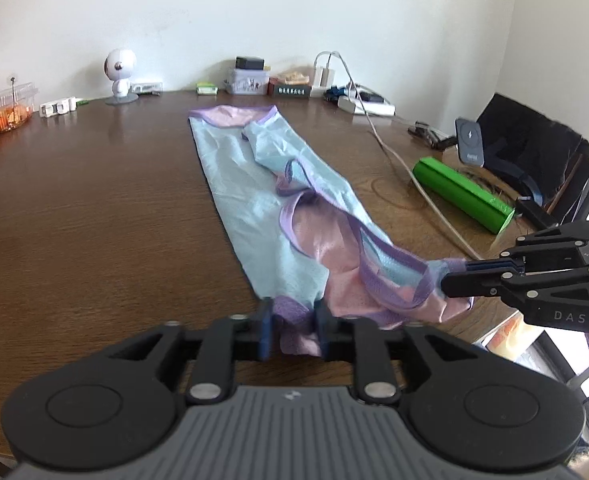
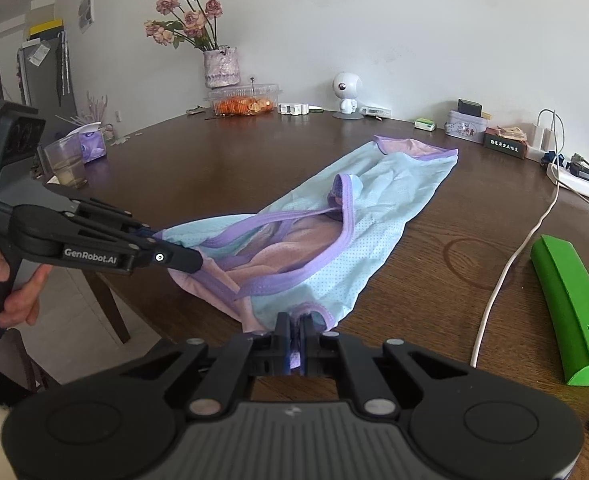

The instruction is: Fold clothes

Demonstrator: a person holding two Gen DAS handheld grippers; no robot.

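A light blue garment with purple trim and pink lining lies lengthwise on the brown wooden table. Its near end is lifted off the table edge. In the left wrist view my left gripper stands open, with a bunched purple-pink corner of the garment loose between its blue pads. Seen from the side in the right wrist view, the left gripper is at the garment's left corner, held by a person's hand. My right gripper is shut on the garment's other near corner.
A green case and a white cable lie right of the garment. A power strip, tins, a white toy robot, a fruit box and a vase line the back. A plastic cup stands far left.
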